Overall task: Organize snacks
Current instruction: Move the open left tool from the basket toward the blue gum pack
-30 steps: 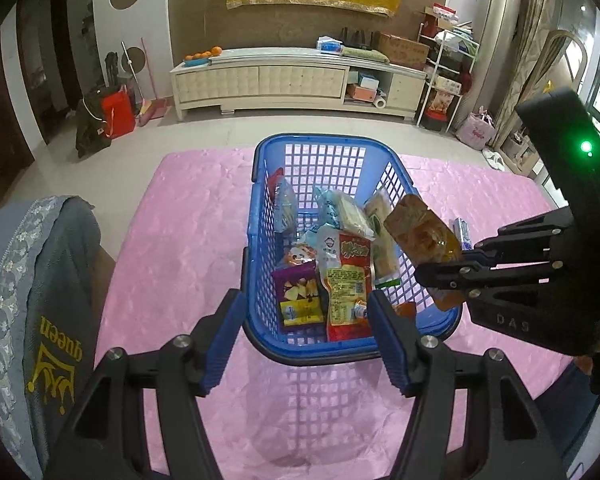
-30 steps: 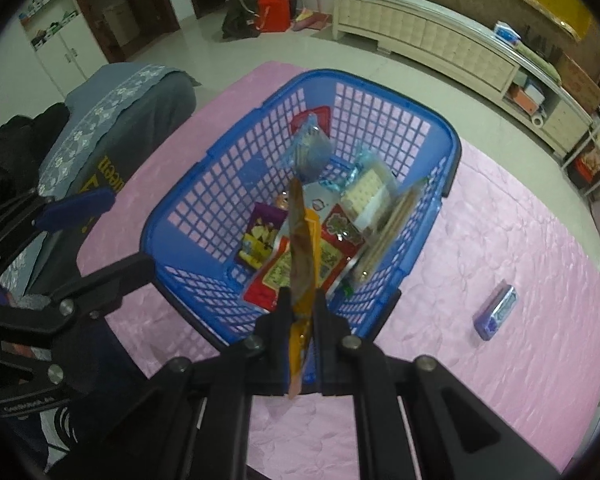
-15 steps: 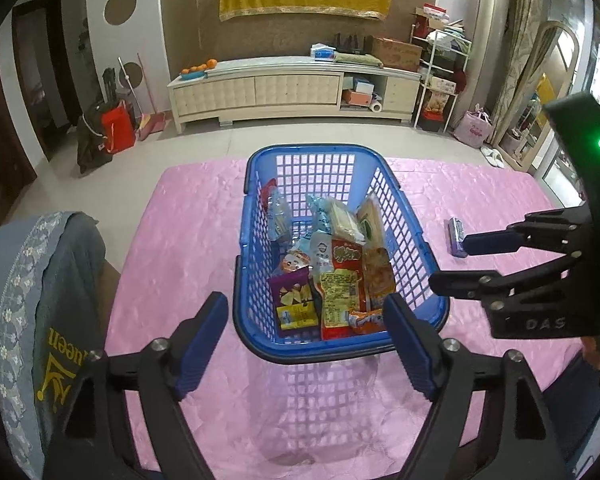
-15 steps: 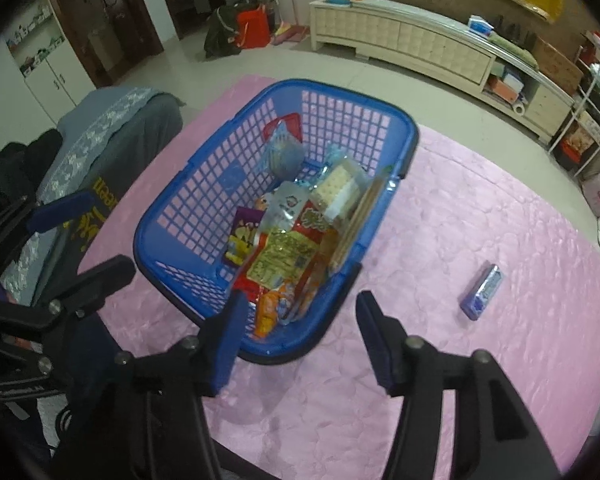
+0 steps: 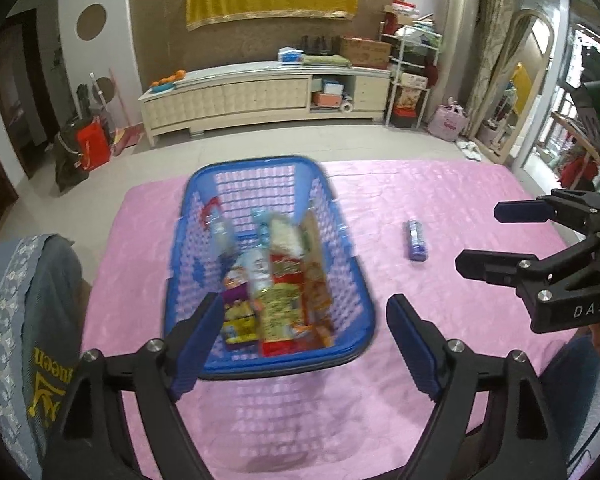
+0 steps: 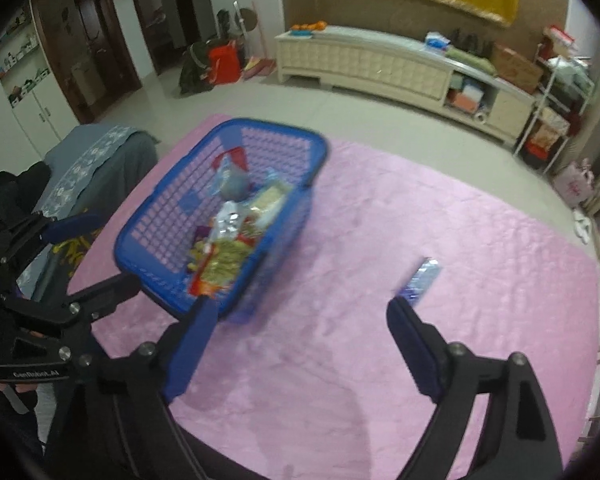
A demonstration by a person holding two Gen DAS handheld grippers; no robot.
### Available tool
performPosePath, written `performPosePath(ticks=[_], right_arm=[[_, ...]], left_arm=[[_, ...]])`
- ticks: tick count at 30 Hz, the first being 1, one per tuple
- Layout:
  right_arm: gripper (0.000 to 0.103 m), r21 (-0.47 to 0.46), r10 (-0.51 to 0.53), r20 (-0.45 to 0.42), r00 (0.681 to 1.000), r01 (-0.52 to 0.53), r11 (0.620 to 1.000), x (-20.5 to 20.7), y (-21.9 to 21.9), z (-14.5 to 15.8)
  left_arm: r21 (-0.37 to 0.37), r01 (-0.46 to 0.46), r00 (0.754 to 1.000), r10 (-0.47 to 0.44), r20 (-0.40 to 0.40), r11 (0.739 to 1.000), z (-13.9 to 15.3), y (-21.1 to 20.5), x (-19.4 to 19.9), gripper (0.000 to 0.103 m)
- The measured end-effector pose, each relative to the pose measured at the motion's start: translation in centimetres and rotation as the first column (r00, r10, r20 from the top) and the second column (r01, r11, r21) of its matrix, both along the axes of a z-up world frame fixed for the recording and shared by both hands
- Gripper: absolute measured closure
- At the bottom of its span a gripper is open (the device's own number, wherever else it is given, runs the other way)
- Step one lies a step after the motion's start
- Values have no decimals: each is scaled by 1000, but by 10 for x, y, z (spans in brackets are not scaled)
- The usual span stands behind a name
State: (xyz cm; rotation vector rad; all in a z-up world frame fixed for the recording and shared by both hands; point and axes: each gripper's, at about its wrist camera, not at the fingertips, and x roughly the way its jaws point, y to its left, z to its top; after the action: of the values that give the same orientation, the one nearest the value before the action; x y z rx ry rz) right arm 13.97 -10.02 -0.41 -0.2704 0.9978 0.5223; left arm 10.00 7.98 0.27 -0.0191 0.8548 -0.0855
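Note:
A blue plastic basket (image 5: pixel 188 240) (image 6: pixel 148 216) stands on the pink tablecloth (image 5: pixel 440 208) and holds several snack packets (image 5: pixel 280 300) (image 6: pixel 228 256). A small blue-purple snack packet (image 5: pixel 417 240) (image 6: pixel 420 280) lies alone on the cloth to the right of the basket. My left gripper (image 5: pixel 300 340) is open and empty above the basket's near end. My right gripper (image 6: pixel 300 344) is open and empty, above the cloth between the basket and the lone packet; it also shows in the left wrist view (image 5: pixel 496 236).
A grey chair cover (image 5: pixel 24 320) with yellow lettering sits at the table's left edge. Beyond the table are a tiled floor, a long cream cabinet (image 5: pixel 260 96), a red bag (image 5: pixel 92 148) and shelves (image 5: pixel 412 76).
My right gripper opened and let the orange packet drop into the basket, then drew back to the right. Both grippers pulled back and up from the basket.

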Motion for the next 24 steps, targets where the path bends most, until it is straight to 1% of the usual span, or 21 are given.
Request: performPosePath(ticks=[5, 7, 8, 10, 14, 18, 19, 21, 22, 23, 24], right_arm=[[12, 15, -66, 47, 997, 65, 998, -2, -36, 8], [8, 27, -104, 62, 993, 102, 994, -3, -52, 8], [1, 29, -119, 69, 990, 117, 993, -3, -59, 7], [0, 35, -146, 89, 985, 143, 989, -2, -73, 6], [0, 26, -181, 122, 976, 179, 983, 2, -96, 4], [0, 28, -228, 163, 960, 227, 974, 10, -118, -3], [0, 26, -238, 164, 957, 237, 971, 13, -125, -7], [0, 15, -261, 163, 952, 262, 965, 20, -136, -15], [0, 10, -274, 158, 949, 276, 961, 24, -141, -20], [0, 8, -291, 152, 945, 293, 956, 29, -145, -23], [0, 19, -312, 144, 939, 313, 950, 32, -151, -27]], left_arm=[[-17, 56, 998, -56, 34, 998, 6, -31, 6, 22], [-28, 77, 996, -76, 48, 997, 6, -44, 11, 22], [-31, 84, 995, -82, 50, 996, 6, -48, 13, 22], [-31, 109, 993, -108, 38, 994, 2, -62, 23, 22], [-26, 96, 994, -95, 47, 995, -6, -83, 36, 22], [-10, 94, 996, -94, -4, 996, -29, -105, 62, 22], [-17, 100, 995, -101, -9, 995, -33, -109, 66, 20], [-31, 102, 995, -103, -9, 994, -39, -119, 76, 12], [-30, 97, 995, -97, -9, 995, -42, -122, 80, 2], [-27, 93, 996, -93, -9, 995, -44, -126, 85, 0], [-23, 98, 995, -98, -13, 995, -46, -132, 91, 0]])
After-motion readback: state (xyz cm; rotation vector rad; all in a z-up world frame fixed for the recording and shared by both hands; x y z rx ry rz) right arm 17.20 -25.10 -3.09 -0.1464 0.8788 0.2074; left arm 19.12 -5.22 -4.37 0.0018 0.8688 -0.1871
